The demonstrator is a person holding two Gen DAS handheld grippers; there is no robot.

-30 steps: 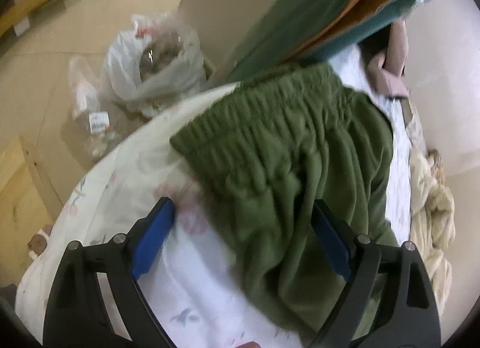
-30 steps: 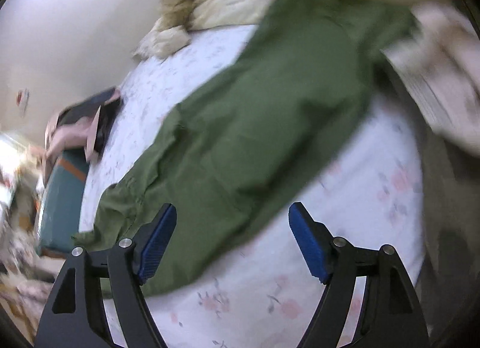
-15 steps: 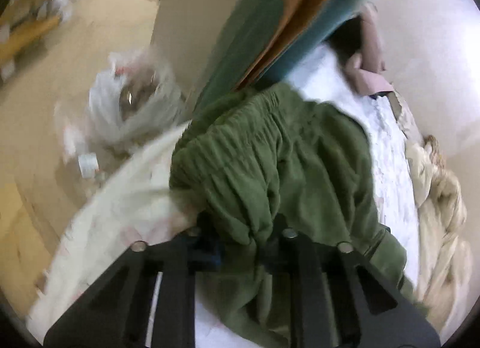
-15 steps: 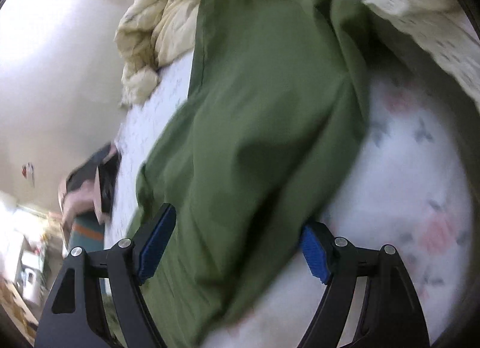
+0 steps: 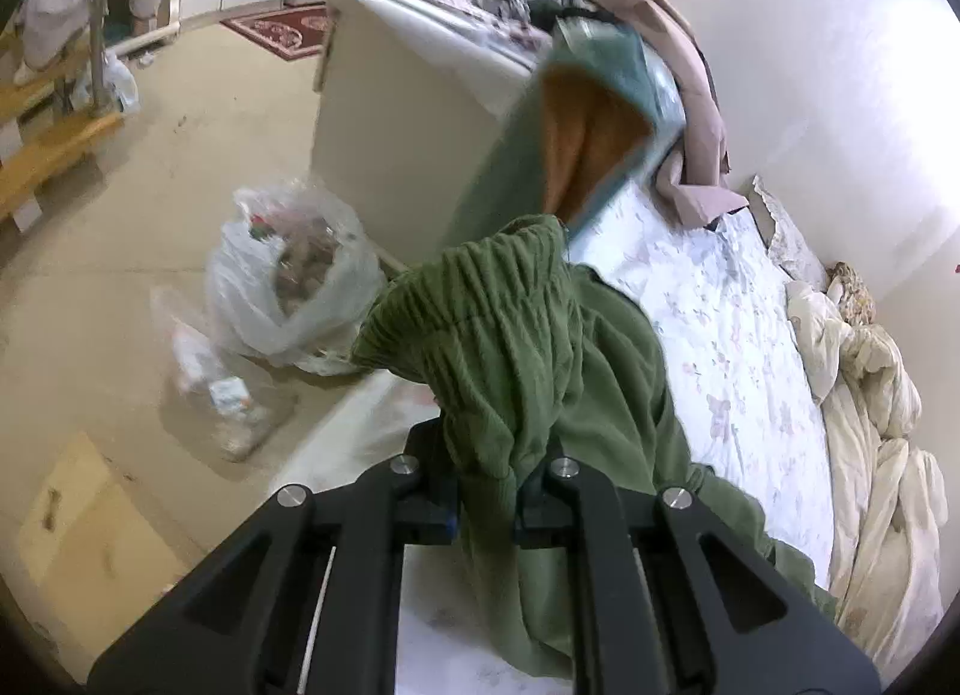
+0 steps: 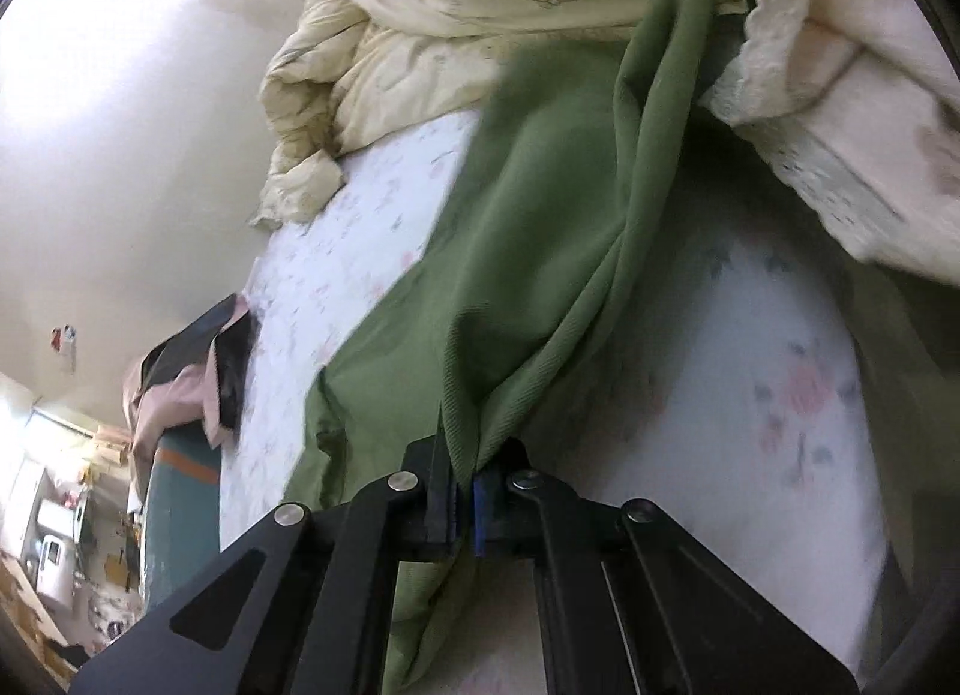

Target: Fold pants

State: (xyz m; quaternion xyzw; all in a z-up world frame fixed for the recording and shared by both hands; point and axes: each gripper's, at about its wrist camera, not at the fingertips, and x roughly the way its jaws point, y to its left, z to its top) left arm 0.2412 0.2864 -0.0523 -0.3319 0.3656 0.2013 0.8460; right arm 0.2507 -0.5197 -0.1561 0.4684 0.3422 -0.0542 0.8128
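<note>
The green pants [image 5: 540, 371] lie along the near side of the floral bed sheet [image 5: 720, 323], and in the left wrist view the mattress edge runs through the lower middle of the frame, with bare floor [image 5: 180, 167] to its left. On that floor, centre left, sits a clear plastic bag [image 5: 282, 287] just beside the bed, and a beige cabinet [image 5: 390, 125] stands behind it. At the right edge, a cream quilt [image 5: 870, 395] is bunched against the wall, leaving a strip of open sheet between it and the pants. The left gripper [image 5: 485, 506] has its fingers pressed close, pinching a thick bunch of the ribbed waistband, which rises as a lifted peak in the middle of the frame. In the right wrist view, the right gripper [image 6: 465, 500] is clamped tight on a gathered fold of the smooth leg cloth at lower centre, and the fabric fans out from there toward the upper right, where its far end runs under the quilt [image 6: 420, 47] and beside a lace-trimmed pillow [image 6: 840, 113]. A second ago both grippers were spread wide and hovering over flat cloth; half a second ago the left had closed while the right was still apart; now both are gripping and the cloth is pulled up off the sheet.
</note>
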